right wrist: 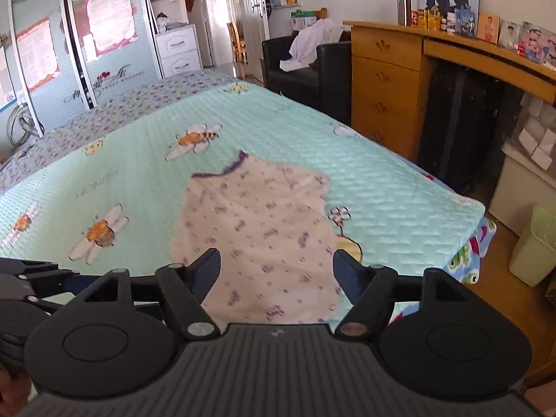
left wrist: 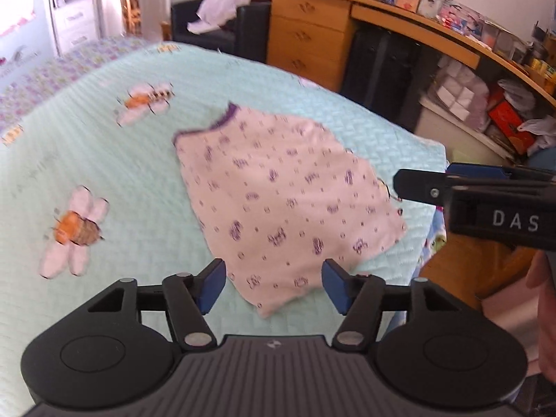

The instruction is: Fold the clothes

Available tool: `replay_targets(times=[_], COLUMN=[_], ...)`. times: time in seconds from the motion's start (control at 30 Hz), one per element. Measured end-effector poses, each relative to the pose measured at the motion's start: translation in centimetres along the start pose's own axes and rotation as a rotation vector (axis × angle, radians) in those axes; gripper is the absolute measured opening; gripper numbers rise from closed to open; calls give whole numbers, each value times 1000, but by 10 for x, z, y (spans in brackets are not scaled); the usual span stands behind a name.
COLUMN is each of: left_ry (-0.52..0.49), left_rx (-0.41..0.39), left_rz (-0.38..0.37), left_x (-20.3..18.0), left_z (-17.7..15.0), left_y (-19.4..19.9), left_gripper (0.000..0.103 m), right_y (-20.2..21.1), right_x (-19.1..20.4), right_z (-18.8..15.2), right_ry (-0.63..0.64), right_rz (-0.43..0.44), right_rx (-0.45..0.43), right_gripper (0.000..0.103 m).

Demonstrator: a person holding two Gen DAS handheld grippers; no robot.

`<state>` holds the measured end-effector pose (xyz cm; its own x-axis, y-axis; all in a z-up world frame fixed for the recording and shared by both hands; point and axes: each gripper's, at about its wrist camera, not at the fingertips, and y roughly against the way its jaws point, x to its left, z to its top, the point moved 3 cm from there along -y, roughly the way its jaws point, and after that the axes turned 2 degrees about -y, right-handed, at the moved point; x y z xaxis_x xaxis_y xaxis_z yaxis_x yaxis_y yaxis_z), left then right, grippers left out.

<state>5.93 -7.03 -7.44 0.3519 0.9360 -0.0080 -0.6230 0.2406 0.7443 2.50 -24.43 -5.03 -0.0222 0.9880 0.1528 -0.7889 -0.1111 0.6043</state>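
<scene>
A small white garment (left wrist: 278, 201) with purple prints and a purple neck trim lies flat on the mint green bedspread (left wrist: 104, 173), its neck at the far end. My left gripper (left wrist: 272, 286) is open above the garment's near hem, nothing between its blue pads. In the right wrist view the same garment (right wrist: 257, 236) lies below my right gripper (right wrist: 276, 278), which is open and holds nothing. The right gripper (left wrist: 410, 184) also juts in from the right edge of the left wrist view, beside the garment's right corner.
The bed's right edge (right wrist: 469, 205) drops to a wooden floor. A wooden dresser and desk (right wrist: 389, 80) line the right wall, a black armchair (right wrist: 299, 69) with white clothes stands beyond the bed. A pale green bin (right wrist: 535, 246) is at the right.
</scene>
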Motion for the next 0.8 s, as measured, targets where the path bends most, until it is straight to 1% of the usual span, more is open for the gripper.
replay_targets(times=[0.1,0.2,0.3,0.43,0.63,0.8], left_ry=[-1,3,2,0,-7,-6], left_rx=[-26,-58,-87,-107,-121,-119], left_rz=[35,47,54,58,59,61], left_x=[0,1,1,-1,-5,-5], left_z=[8,13,16,17,18,19], left_y=[17,35,50,63,74,73], left_gripper=[66,67,69,69,69,69], right_y=[8,15,23,34,44,45], right_x=[10,16,24,32,40,41], right_z=[7,12,16,19,21,21], right_ry=[12,5,11,27,47,49], right_rz=[-18,-24,-23,-27,-31,-30], right_rx=[-20,-32,-47,-65,-82,-82], right_gripper=[73,73,73,73,73,73])
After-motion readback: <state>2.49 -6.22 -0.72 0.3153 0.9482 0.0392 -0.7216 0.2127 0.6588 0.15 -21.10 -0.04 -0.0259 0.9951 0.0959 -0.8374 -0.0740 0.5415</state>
